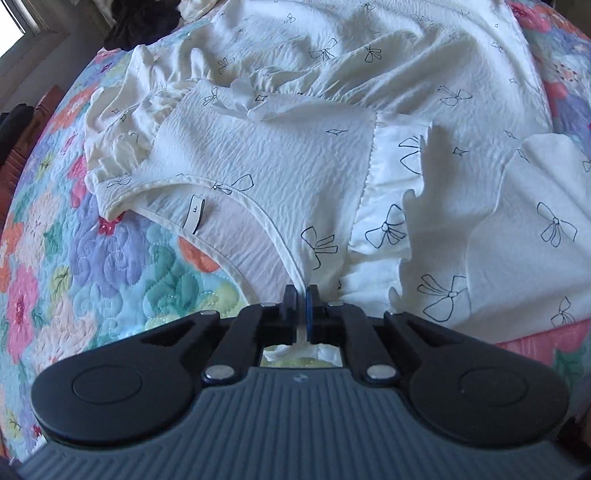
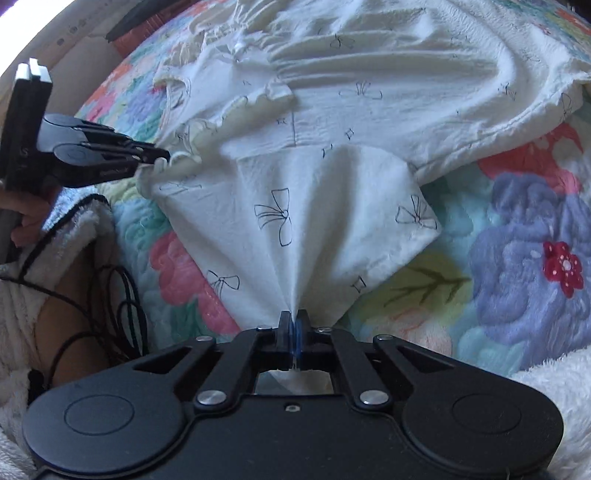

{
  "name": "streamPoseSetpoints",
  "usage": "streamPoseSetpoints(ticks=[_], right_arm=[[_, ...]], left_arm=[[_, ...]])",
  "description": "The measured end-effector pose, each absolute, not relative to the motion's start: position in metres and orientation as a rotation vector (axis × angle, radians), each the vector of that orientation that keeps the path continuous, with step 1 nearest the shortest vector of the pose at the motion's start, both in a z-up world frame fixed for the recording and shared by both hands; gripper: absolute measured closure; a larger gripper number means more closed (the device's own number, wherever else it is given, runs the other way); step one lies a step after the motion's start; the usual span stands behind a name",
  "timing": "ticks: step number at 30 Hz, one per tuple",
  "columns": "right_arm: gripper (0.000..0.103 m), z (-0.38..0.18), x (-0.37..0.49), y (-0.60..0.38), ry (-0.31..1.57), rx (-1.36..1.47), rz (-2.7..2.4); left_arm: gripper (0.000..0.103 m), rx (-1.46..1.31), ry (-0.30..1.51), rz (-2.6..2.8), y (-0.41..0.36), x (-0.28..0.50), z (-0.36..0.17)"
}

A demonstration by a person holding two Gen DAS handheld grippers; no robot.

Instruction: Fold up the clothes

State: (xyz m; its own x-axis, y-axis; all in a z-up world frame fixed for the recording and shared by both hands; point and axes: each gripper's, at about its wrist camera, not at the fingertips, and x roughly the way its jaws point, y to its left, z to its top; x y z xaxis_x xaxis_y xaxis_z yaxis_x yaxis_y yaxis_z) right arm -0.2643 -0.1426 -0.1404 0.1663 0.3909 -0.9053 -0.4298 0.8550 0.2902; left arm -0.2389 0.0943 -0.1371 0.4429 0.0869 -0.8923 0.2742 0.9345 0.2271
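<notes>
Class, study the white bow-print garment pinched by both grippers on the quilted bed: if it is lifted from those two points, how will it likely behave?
The white garment looks thin and crinkled, so it will probably sag and drape. It fans from the right gripper, suggesting little stiffness. Its ruffled sleeve will likely flop loose beside the left gripper.

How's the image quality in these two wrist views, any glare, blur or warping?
Left wrist view: strong fisheye bending of the quilt, bright window top left, white dress sharp. Right wrist view: blown-out glare top left, softer focus on the dress's far folds, left gripper curved by distortion.
</notes>
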Motion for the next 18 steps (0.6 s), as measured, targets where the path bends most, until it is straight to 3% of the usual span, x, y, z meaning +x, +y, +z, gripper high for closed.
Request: streamPoseSetpoints(ticks=[5, 6, 7, 8, 9, 15, 18], right_arm=[[0.090, -0.105, -0.260, -0.155, 1.132, 0.038, 0.585], [0.077, -0.095, -0.258, -0.165, 1.091, 0.088, 0.581], [0.058, -0.086, -0.256, -0.175, 1.052, 0.138, 0.568], [0.051, -0.077, -0.254, -0.186, 1.003, 0.193, 0.538], [0.047, -0.069, -0.253, -0.196, 0.967, 0.232, 0.506], [0.046, -0.032, -0.229, -0.242, 0.875, 0.310, 0.398], [0.040, -0.017, -0.214, -0.265, 0.845, 0.340, 0.417]], left_arm=[[0.095, 0.371, 1.089, -0.099, 0.089, -0.256, -0.114], [0.092, 0.344, 1.069, -0.119, 0.088, -0.260, -0.104], [0.081, 0.316, 1.050, -0.138, 0.087, -0.263, -0.093], [0.068, 0.289, 1.030, -0.157, 0.085, -0.267, -0.082], [0.064, 0.261, 1.000, -0.174, 0.081, -0.268, -0.071], [0.061, 0.078, 0.856, -0.316, 0.035, -0.229, -0.022], [0.061, -0.004, 0.852, -0.394, -0.008, -0.192, -0.020]])
